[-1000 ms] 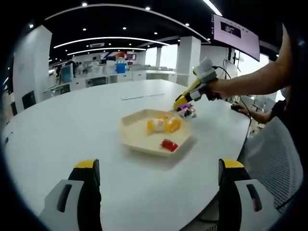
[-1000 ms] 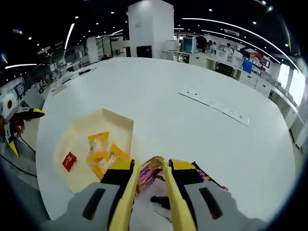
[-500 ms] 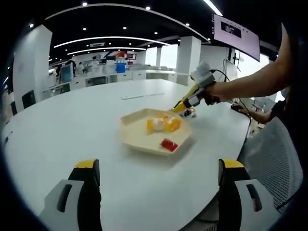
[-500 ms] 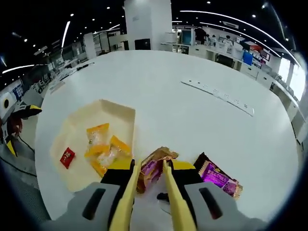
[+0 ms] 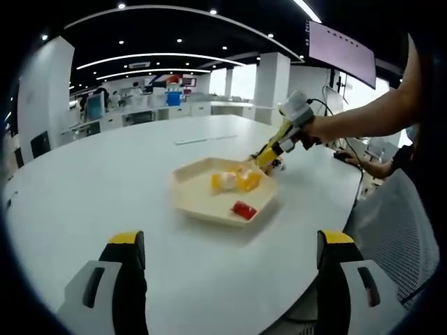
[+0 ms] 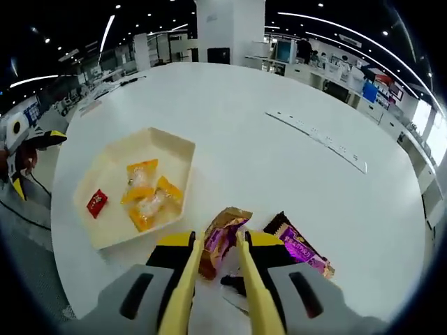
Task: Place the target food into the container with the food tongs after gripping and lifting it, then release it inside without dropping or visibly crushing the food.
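Now right gripper (image 6: 218,248) clamps purple-gold snack (image 6: 222,241), lower centre; carry level over cream tray (image 6: 183,149) left, gentle squeeze; left gripper (image 5: 230,279) wide open, empty

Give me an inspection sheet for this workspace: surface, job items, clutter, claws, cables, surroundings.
Surface: white round table, clean.
Job's things: cream tray holding yellow-wrapped sweets and a red packet; gold-purple snack gripped beside the tray, not yet inside; purple bar lying on the table.
Clutter: white strip lying flat on the far side of the table.
Claws: right claw shut on the snack; left claw open, holding nothing, short of the tray.
Cables: a dark lead trails from the right claw in the left gripper view.
Surroundings: open-plan office with desks, white pillar, wall screen, mesh chair.
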